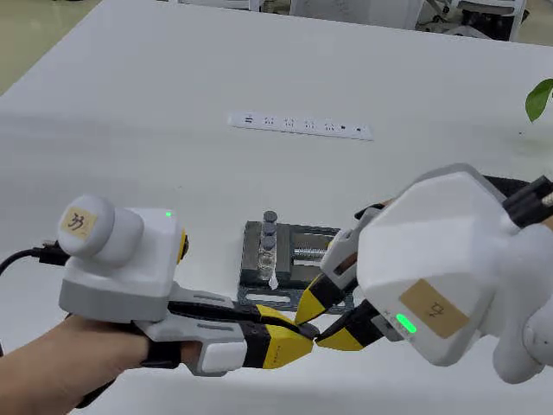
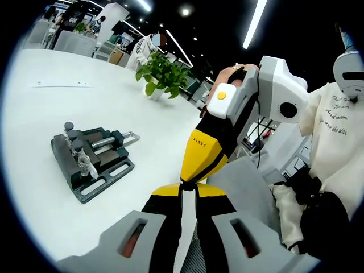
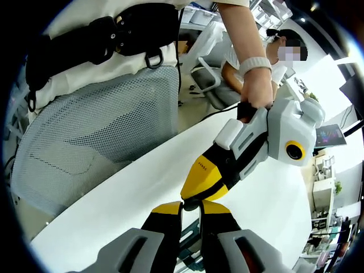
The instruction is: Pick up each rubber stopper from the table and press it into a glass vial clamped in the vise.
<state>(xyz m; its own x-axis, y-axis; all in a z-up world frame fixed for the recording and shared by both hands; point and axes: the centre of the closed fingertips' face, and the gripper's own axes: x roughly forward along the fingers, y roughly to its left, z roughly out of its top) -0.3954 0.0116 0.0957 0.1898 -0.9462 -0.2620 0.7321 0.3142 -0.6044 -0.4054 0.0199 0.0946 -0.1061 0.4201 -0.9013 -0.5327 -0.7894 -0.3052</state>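
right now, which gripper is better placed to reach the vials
Left, probably: the left gripper looks partly toward the vise and its glass vials, while the right gripper faces the mesh chair.

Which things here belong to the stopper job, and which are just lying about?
Job:
- vise
- vials in it
- stoppers on vials
- left gripper
- right gripper

Lying about:
- power strip
- plant
- chair

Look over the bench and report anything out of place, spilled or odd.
Nothing looks spilled or broken: the vise sits flat and its vials stand upright. The one odd thing is that the left gripper and right gripper meet tip to tip in front of the vise, away from the vials.
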